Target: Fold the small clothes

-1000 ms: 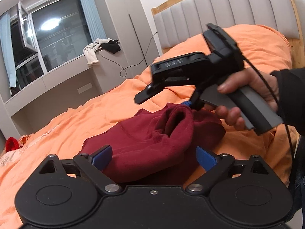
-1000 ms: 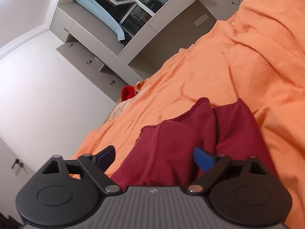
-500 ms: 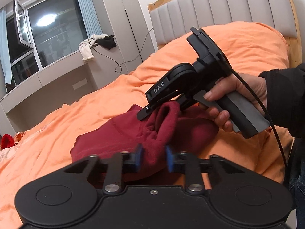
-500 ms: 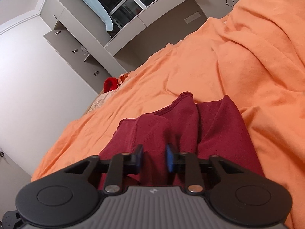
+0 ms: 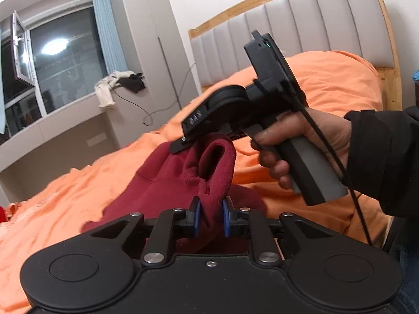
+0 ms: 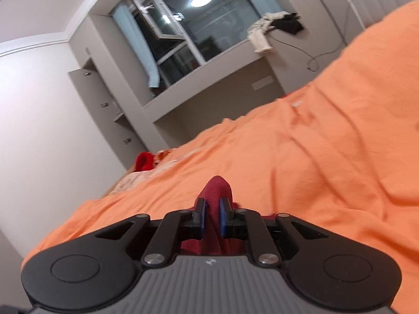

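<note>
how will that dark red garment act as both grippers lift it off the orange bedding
Likely floppy: the dark red garment already sags between the closing left gripper and right gripper. Probably light; thin pinches raise it. The knit looks grippy, unlikely to slip.

Home bedroom: bed (image 5: 327, 83) with orange duvet, padded grey headboard (image 5: 301, 21) in wood frame; window (image 5: 52, 65) beside it, clothes (image 5: 115, 86) dumped on the sill, built-in grey cabinets (image 6: 104, 96).

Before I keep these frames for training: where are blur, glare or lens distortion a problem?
Left wrist view: fisheye bows the headboard; ceiling lamp glares in the window; the maroon garment is slightly smeared. Right wrist view: tilted, the orange bedspread is soft with motion blur.
</note>
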Motion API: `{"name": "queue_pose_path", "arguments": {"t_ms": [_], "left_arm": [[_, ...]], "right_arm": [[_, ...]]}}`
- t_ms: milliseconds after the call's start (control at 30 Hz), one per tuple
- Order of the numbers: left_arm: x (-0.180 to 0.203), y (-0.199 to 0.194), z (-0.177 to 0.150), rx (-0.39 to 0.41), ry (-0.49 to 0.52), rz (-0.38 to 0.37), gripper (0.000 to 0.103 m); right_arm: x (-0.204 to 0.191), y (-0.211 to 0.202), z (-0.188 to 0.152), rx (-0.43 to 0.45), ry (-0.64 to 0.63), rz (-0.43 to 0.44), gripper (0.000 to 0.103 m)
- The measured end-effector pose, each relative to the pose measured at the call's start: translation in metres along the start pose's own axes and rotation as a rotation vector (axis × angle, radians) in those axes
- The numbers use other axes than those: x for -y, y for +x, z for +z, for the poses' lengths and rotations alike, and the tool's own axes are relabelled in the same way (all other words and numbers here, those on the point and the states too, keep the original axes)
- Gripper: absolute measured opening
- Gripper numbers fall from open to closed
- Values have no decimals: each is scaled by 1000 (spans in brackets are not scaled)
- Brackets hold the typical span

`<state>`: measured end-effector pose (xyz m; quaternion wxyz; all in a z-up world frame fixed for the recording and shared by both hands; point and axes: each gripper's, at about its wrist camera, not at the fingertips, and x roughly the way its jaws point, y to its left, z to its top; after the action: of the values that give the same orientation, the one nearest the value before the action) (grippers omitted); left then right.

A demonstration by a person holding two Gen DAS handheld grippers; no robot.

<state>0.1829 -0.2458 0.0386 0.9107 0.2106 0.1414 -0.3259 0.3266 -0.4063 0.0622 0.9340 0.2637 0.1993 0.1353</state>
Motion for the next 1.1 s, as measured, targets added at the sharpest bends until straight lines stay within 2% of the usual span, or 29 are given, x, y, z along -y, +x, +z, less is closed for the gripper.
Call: {"name": "queue_pose_path", "arguments": {"t_ms": [167, 267, 367, 433, 500, 533, 600, 700, 833, 900, 967, 1100], "left_arm": [[15, 25, -9, -43, -26, -34, 19], [12, 32, -16, -66, -67, -52, 22], [8, 33, -18, -69, -108, -80, 27], [3, 30, -20, -67, -133, -98, 33], [-2, 26, -20, -64, -168, -128, 42], [-6, 23, -20, -63, -187, -141, 44], [-12, 17, -19, -59, -228, -167, 59], [-21, 4, -14, -34, -279, -182, 77], [-37, -15, -7, 20, -307, -97, 90], [-45, -19, -5, 43, -313, -38, 103], [-56, -22, -4, 54, -322, 25, 102], [-87, -17, -10, 23, -392, 116, 102]], "right_arm": [[17, 12, -15, -77, -2, -74, 14], [20, 14, -22, -107, 6, -93, 23], [21, 9, -24, -99, 16, -94, 35], [20, 6, -24, -93, 23, -94, 43], [23, 6, -22, -91, 31, -95, 58], [24, 5, -22, -91, 34, -98, 61], [26, 4, -22, -92, 42, -98, 76], [29, 0, -21, -88, 56, -93, 90], [26, -7, -22, -80, 48, -93, 102], [24, -9, -23, -80, 33, -93, 103], [21, -11, -25, -93, 19, -87, 103], [14, -12, -30, -127, -26, -89, 103]]}}
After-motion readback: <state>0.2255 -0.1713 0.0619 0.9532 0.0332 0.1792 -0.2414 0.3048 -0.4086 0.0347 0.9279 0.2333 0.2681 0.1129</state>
